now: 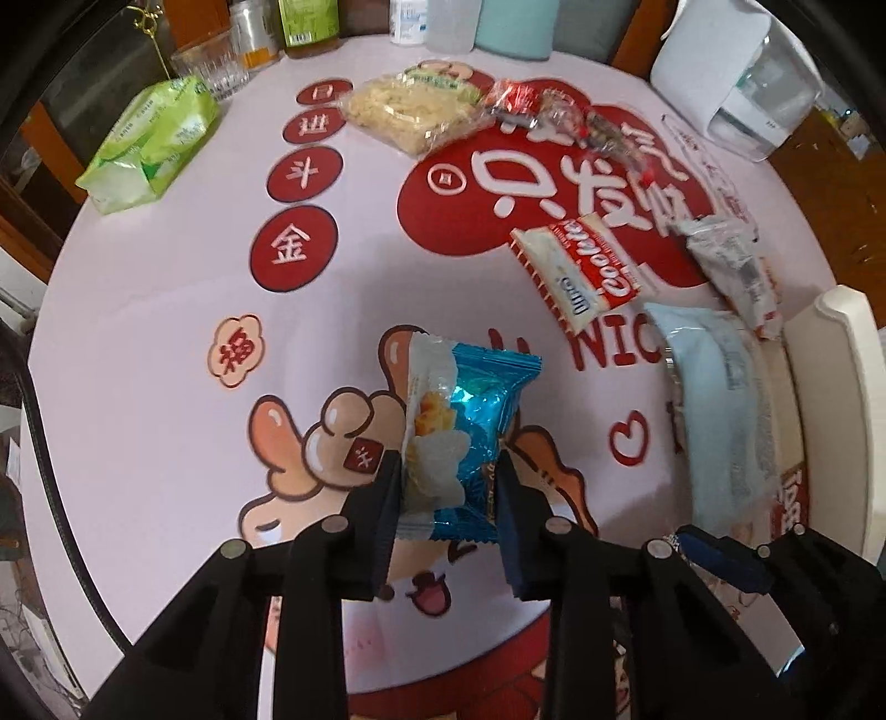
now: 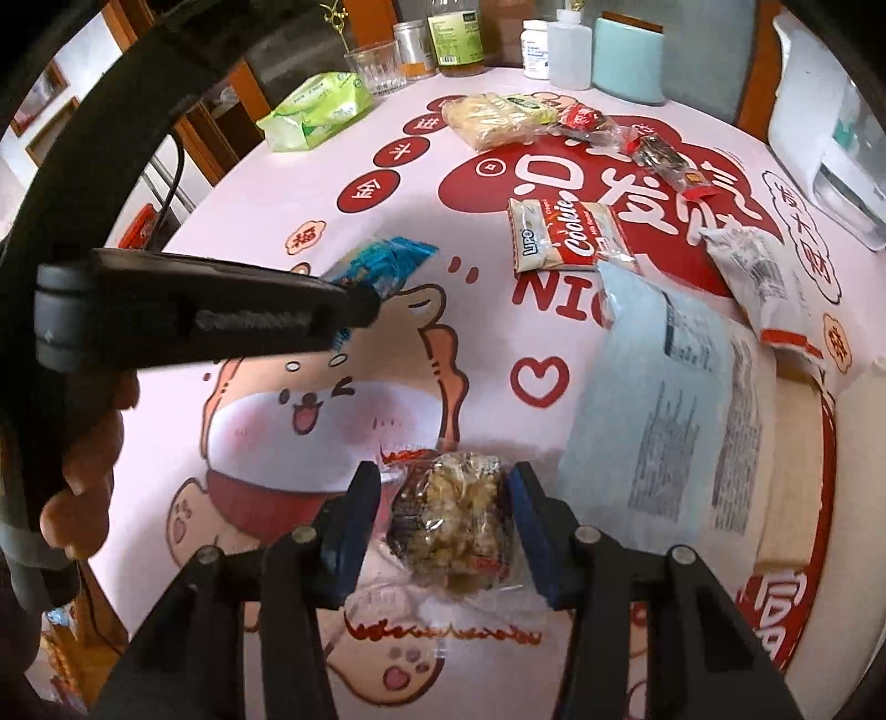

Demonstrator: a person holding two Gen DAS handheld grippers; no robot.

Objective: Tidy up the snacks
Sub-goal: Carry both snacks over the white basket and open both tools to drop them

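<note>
My left gripper (image 1: 448,487) is shut on a blue snack packet (image 1: 459,437) and holds it above the round table; the packet also shows in the right wrist view (image 2: 387,266) past the left gripper's body. My right gripper (image 2: 443,498) is shut on a clear-wrapped crumbly snack (image 2: 454,520) low over the table's near side. On the table lie a Cookie packet (image 1: 581,271) (image 2: 570,235), a pale blue pouch (image 1: 720,410) (image 2: 659,399), a white and orange packet (image 2: 769,293), a noodle-like cake pack (image 1: 410,111) and red-wrapped candies (image 2: 659,155).
A green tissue pack (image 1: 149,144) lies at the far left. A glass (image 2: 379,66), bottles and jars (image 2: 457,36) and a teal holder (image 2: 628,58) stand along the far edge. A white water jug (image 1: 736,83) stands far right. A cream tray (image 1: 853,399) sits at the right edge.
</note>
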